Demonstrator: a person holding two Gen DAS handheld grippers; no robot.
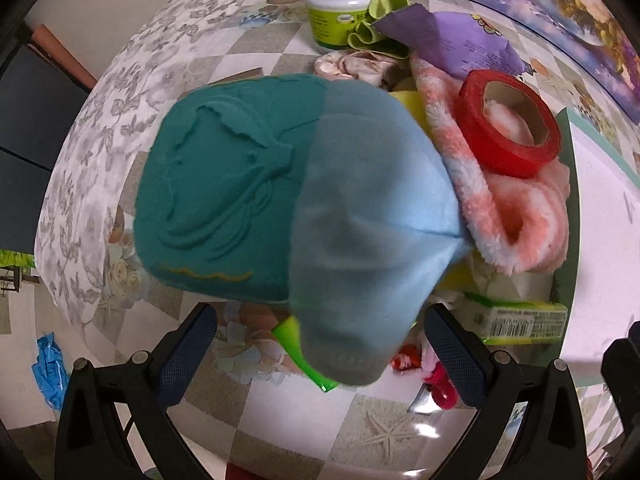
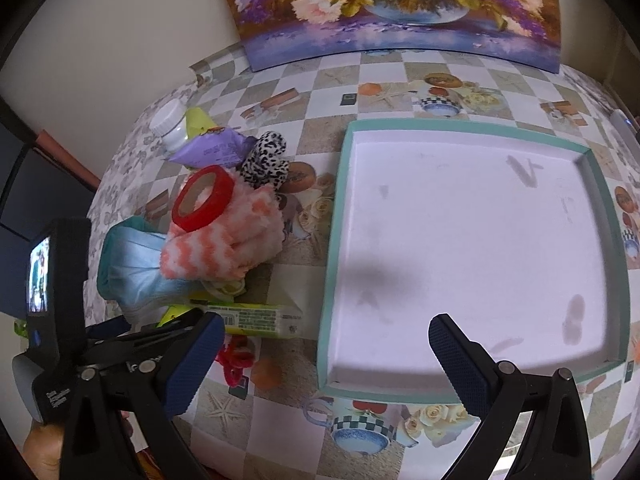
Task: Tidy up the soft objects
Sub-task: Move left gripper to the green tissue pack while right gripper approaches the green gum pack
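Note:
A pile of things lies on the checked tablecloth. In the left wrist view a teal and light-blue soft cloth point(image 1: 280, 200) fills the middle, with a pink and white fluffy sock point(image 1: 516, 208) to its right. My left gripper point(image 1: 320, 356) is open, its fingers either side of the blue cloth's near end, not closed on it. In the right wrist view the sock point(image 2: 228, 236), the blue cloth point(image 2: 136, 268) and a black and white spotted scrunchie point(image 2: 266, 160) lie left of a white tray with a teal rim point(image 2: 332, 240). My right gripper point(image 2: 326, 360) is open and empty over the tray's near left corner.
A red tape roll point(image 2: 204, 196) rests on the sock. A white bottle point(image 2: 170, 126), a purple packet point(image 2: 212, 150), a yellow-green box point(image 2: 260, 320) and a red hair tie point(image 2: 236, 360) are in the pile. A flower painting point(image 2: 400, 8) leans against the wall behind.

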